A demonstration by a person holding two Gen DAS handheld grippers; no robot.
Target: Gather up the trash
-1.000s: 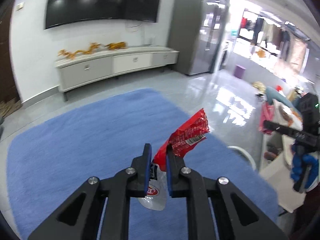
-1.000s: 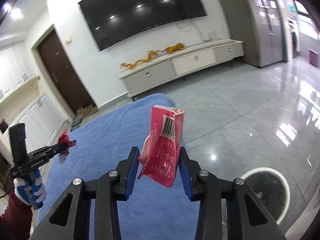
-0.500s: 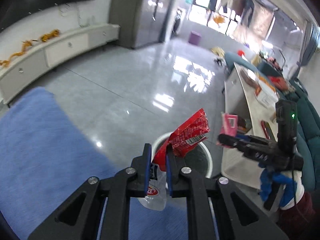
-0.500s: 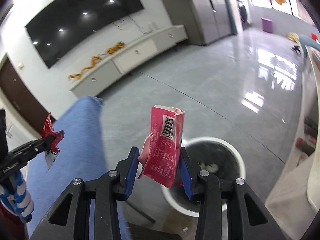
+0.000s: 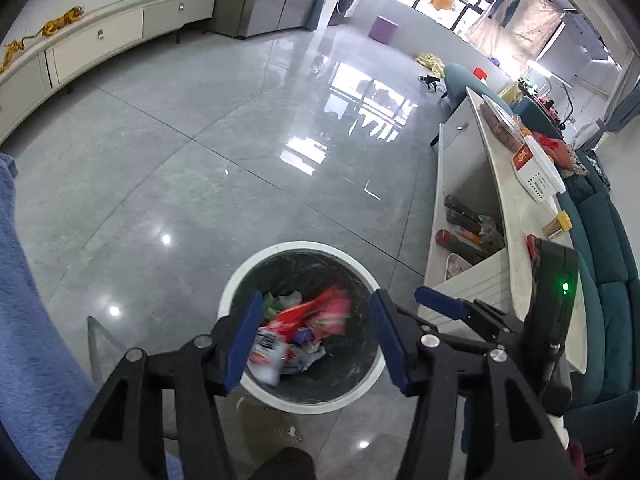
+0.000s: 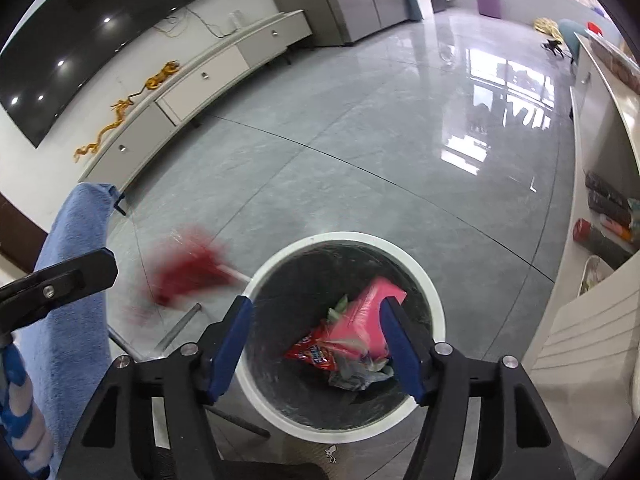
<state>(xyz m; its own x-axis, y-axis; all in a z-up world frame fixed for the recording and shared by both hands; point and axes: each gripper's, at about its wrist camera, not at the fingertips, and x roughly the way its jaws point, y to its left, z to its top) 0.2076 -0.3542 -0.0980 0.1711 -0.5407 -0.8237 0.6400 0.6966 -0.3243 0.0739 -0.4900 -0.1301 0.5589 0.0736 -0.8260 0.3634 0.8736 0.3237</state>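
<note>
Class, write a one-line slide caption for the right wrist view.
Open right gripper above white trash bin, pink wrapper inside.

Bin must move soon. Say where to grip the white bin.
Probably the white bin by its near rim, from above, one finger inside, one outside: the top is open, the rim thin, and the round body looks wider than the open jaws.

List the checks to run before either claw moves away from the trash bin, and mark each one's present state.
1. The left claw is open: ok.
2. The right claw is open: ok.
3. The pink packet is free of the claw and inside the bin: ok.
4. The red wrapper has settled in the bin: cannot tell, it is a mid-air blur.
5. The bin stands upright: ok.
</note>
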